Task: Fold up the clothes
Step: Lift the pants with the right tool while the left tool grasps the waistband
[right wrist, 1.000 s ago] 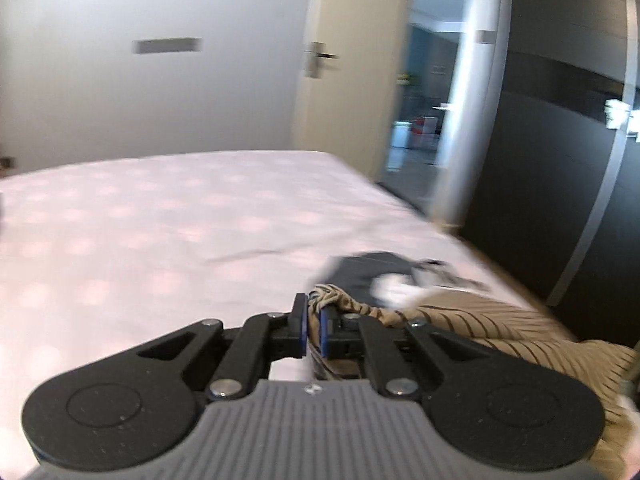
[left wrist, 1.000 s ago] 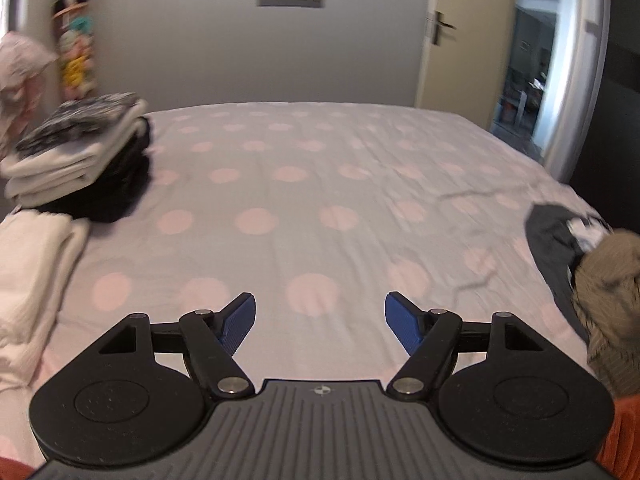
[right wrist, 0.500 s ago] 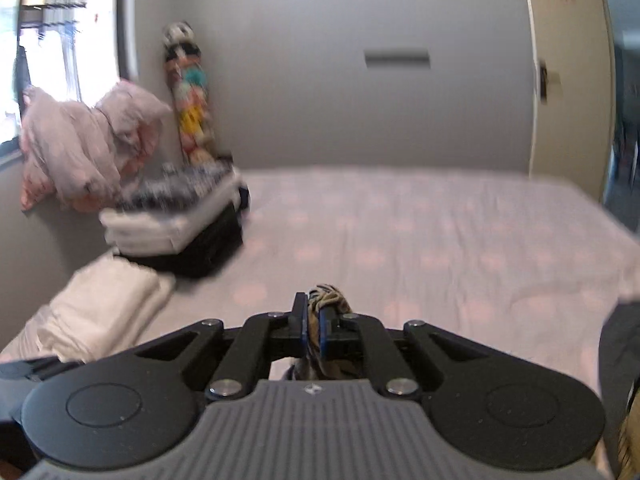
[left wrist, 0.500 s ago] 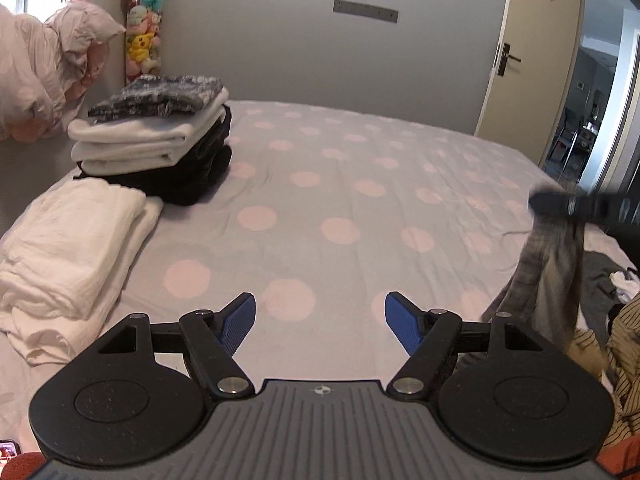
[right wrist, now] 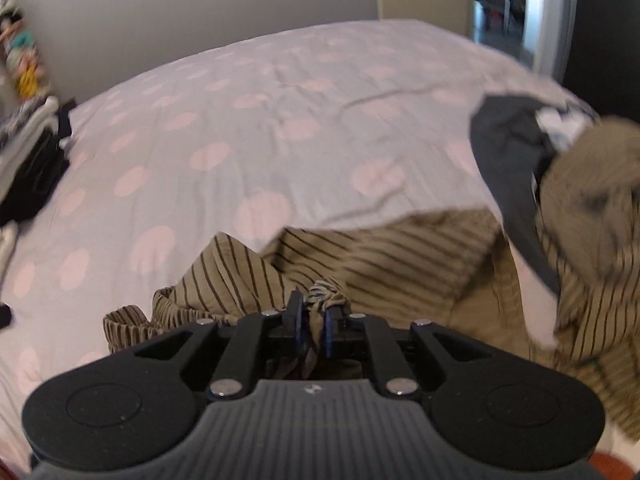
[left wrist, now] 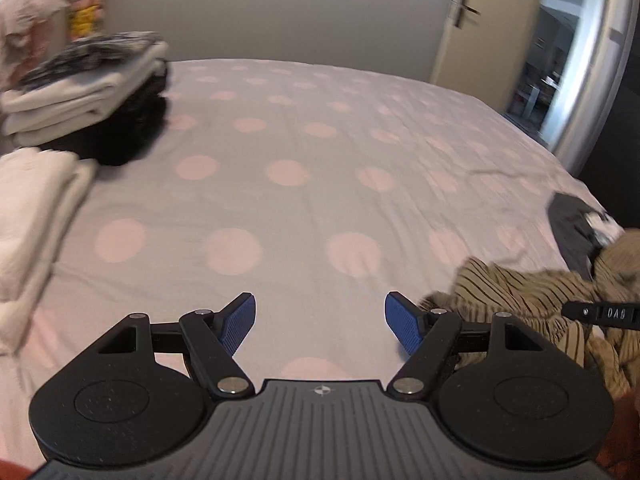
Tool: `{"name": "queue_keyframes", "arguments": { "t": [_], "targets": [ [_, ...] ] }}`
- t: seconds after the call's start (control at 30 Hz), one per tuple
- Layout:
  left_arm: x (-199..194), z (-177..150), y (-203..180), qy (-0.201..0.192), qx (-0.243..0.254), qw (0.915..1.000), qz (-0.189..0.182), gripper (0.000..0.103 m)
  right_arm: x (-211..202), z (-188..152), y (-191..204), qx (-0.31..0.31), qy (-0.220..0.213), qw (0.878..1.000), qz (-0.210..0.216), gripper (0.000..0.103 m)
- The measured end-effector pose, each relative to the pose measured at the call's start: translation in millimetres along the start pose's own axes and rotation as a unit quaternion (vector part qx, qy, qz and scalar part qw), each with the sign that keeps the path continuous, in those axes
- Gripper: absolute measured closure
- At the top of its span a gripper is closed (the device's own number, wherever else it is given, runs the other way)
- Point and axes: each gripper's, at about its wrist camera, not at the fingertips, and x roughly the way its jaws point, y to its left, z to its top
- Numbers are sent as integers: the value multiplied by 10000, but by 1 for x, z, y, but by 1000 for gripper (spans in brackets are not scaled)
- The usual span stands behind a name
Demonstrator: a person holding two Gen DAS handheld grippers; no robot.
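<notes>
While the left gripper (left wrist: 320, 322) hangs wide and empty, the right gripper (right wrist: 315, 330), jaws just loosening, pinches the striped garment (right wrist: 400, 264) bunched at its tips.

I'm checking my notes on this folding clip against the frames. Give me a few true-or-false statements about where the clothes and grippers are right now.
1. The right gripper has a bunch of the striped tan garment between its jaws. True; the jaws have just been opening slightly.
2. The left gripper is clamped on the white towel. False: its jaws stand wide open over the dotted bedsheet, holding nothing.
3. A stack of folded clothes sits at the bed's far left. True.
4. The dark grey garment lies on top of that stack. False: it lies at the bed's right edge, beside the striped one.
</notes>
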Motion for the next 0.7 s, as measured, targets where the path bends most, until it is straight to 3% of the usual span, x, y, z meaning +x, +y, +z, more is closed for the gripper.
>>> {"name": "queue_keyframes", "arguments": {
  "t": [0.07, 0.13, 0.3, 0.43, 0.53, 0.7],
  "targets": [
    [6, -2, -12, 55, 181, 9996, -232, 18, -4, -4, -11, 314, 7, 9994, 148, 75],
    [11, -4, -23, 148, 299, 9985, -424, 18, -11, -8, -14, 536, 10, 9982, 283, 71],
    [23, -11, -46, 361, 560, 9959, -613, 18, -16, -25, -13, 560, 318, 9968, 475, 70],
    [32, -21, -61, 577, 984, 9922, -499, 18, -18, -49, -10, 163, 676, 9970, 343, 70],
    [36, -24, -68, 681, 1259, 9887, -456, 18, -29, -53, -10, -81, 635, 9974, 324, 68],
    [28, -19, -77, 617, 2166, 9728, -534, 18, -47, -37, -4, -963, 556, 9922, 569, 55]
  ]
}}
